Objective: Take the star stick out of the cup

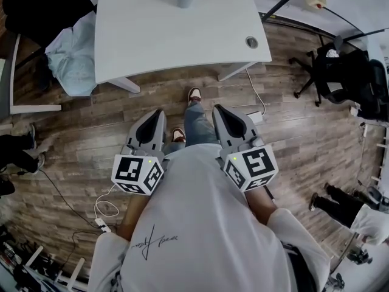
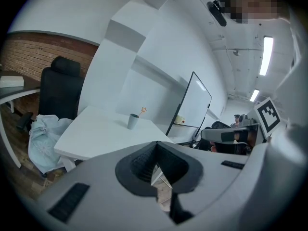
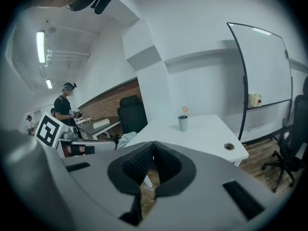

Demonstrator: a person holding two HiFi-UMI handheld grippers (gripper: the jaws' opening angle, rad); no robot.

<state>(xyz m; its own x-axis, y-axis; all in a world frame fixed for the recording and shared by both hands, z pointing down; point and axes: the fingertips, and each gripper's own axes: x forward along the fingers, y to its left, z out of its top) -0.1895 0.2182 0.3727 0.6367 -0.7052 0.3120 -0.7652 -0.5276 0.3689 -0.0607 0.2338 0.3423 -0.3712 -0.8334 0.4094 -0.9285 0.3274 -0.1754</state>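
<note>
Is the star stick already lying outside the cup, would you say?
No, the star stick stands in the cup on the white table.

We look down on a white worktop (image 1: pixel 152 41) that stands on a wood-plank floor (image 1: pixel 85 139). A round cable hole (image 1: pixel 251 42) sits near the worktop's right front corner. At its left edge is a black office chair (image 1: pixel 42 5), with a crumpled pale blue cloth (image 1: pixel 73 56) heaped against it. A second black chair (image 1: pixel 343 78) stands well apart at the right. A white cable (image 1: pixel 106 208) loops on the floor. Beyond the worktop we see a whiteboard (image 3: pixel 262 71) in a black frame, a brick wall (image 2: pixel 33 57) and long ceiling lights (image 2: pixel 265 56). A person (image 3: pixel 63 105) stands far off.
</note>
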